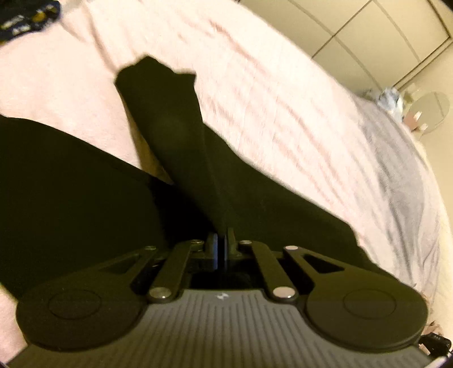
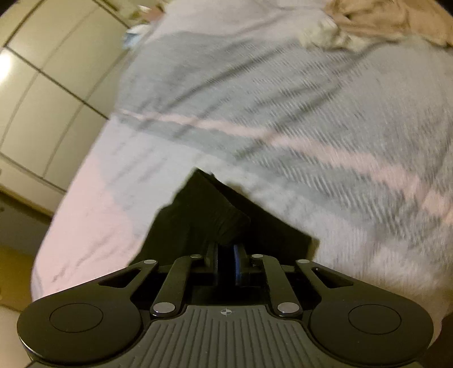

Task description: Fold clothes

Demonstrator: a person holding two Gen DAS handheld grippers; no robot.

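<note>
Black garment pinched at both ends above the bed.

The black garment (image 1: 175, 158) hangs out over the bed's striped cover (image 1: 283, 113), toward its floor-side edge; left gripper (image 1: 221, 243) and right gripper (image 2: 225, 254) are each clamped on its cloth. By my reading folding has barely begun: it looks creased lengthwise, not squared. Other clothes (image 2: 382, 19) wait at the far edge.

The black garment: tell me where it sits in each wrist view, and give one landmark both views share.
Left wrist view: the black garment fills the lower left and centre, running up from the left gripper, which is shut on it.
Right wrist view: it is a smaller dark bunch at lower centre, pinched in the right gripper.
Shared landmark: the pink and grey bedspread beneath it.
</note>
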